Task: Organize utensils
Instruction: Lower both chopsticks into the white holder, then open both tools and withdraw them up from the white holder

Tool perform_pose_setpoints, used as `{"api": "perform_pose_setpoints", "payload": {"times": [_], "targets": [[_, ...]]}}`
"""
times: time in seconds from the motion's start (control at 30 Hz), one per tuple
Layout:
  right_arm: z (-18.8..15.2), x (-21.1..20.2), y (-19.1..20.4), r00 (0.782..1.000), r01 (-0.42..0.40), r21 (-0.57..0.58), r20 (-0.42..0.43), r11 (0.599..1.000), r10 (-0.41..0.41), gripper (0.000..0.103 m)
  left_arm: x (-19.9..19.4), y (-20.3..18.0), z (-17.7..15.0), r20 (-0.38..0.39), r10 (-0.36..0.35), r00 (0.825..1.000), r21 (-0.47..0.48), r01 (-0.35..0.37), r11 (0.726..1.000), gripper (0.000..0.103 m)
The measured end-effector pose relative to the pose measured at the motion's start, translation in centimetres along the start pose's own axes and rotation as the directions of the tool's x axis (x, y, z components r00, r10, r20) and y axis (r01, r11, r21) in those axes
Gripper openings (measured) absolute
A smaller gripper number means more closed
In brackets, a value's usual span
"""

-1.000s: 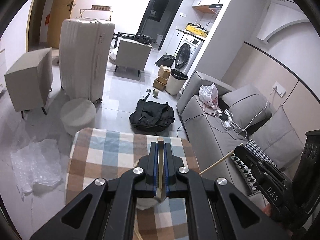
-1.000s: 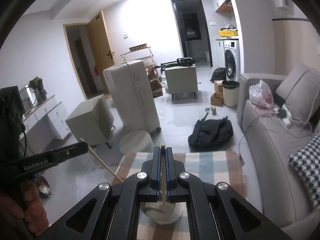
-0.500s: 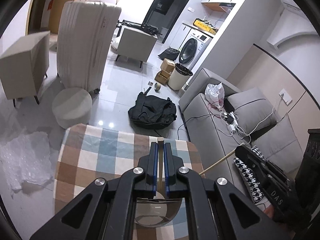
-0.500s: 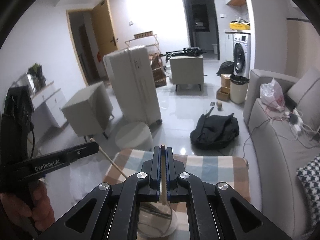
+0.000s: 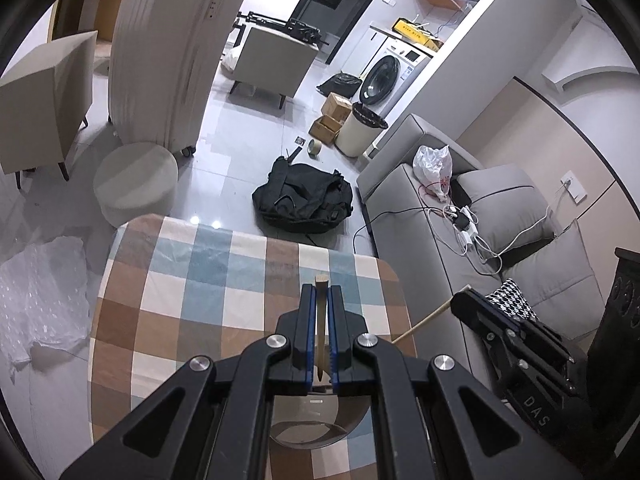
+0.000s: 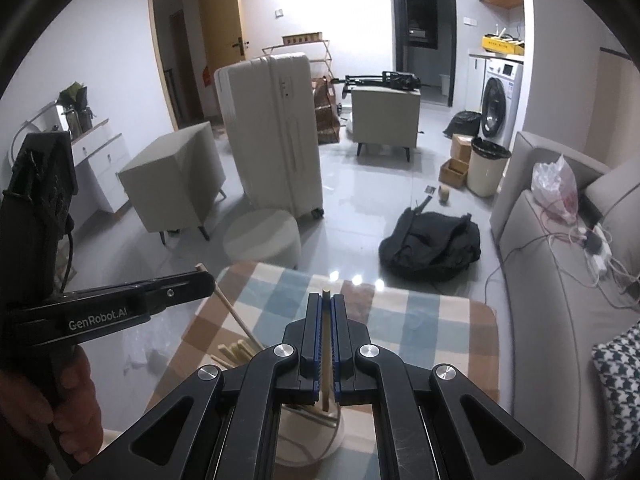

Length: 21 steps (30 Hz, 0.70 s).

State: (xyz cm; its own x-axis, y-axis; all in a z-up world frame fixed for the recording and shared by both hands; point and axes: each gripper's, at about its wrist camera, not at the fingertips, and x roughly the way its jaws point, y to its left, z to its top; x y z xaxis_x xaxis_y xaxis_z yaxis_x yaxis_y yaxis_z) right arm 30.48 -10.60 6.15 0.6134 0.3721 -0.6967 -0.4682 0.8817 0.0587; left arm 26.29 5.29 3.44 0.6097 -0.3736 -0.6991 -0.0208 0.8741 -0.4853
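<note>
Left gripper (image 5: pixel 321 300) clamps a wooden chopstick (image 5: pixel 320 328); right gripper (image 6: pixel 327 308) clamps another chopstick (image 6: pixel 326 344).

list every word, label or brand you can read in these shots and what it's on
"GenRobot.AI": on the side of the left gripper, seen from the right wrist camera.
"DAS": on the right gripper, cut off, seen from the left wrist camera.
Yellow box above the washing machine: dark print, too small to read.
Red sign by the door: blurred, unreadable.
</note>
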Motion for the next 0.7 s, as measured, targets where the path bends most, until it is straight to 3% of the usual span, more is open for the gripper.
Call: {"api": "perform_pose_setpoints", "payload": {"times": [0.17, 0.2, 0.3, 0.37, 0.6, 0.7], "targets": [[-0.6, 1.1, -0.1, 0.999, -0.022, 0.026, -0.046, 0.999, 0.024, 0.006, 0.9, 0.4, -0.1, -0.055, 0.013, 0.998, 0.005, -0.013, 1.000, 0.002], [-0.8, 1.2, -0.1, 0.998, -0.031, 0.038, -0.049, 0.999, 0.033, 0.006, 1.0, 0.4, -0.2, -0.064, 0.019, 0.998, 0.011, -0.018, 1.000, 0.006], [-1.2, 1.1, -0.5, 0.998, -0.031, 0.067, -0.049, 0.997, 0.034, 0.008, 0.7, 0.3, -0.3, -0.080, 0.062, 0.995, 0.035, -0.060, 0.998, 0.039], [-1.8, 1.0, -1.0, 0.998, -0.028, 0.099, -0.060, 0.995, 0.034, 0.013, -0.2, 0.5, -0.4, -0.054, 0.056, 0.997, 0.034, -0.055, 0.998, 0.043], [-3.6, -1.0, -1.9, 0.998, 0.000, 0.157, -0.061, 0.988, 0.010, 0.022, -3.0, 0.6, -1.2, -0.009, 0.148, 0.989, 0.037, -0.148, 0.988, 0.061], [-4.2, -2.5, -2.1, 0.999, 0.001, 0.184, -0.043, 0.983, 0.007, 0.024, -4.1, 0.5, -1.8, 0.009, 0.178, 0.984, 0.041, -0.178, 0.983, 0.062]]}}
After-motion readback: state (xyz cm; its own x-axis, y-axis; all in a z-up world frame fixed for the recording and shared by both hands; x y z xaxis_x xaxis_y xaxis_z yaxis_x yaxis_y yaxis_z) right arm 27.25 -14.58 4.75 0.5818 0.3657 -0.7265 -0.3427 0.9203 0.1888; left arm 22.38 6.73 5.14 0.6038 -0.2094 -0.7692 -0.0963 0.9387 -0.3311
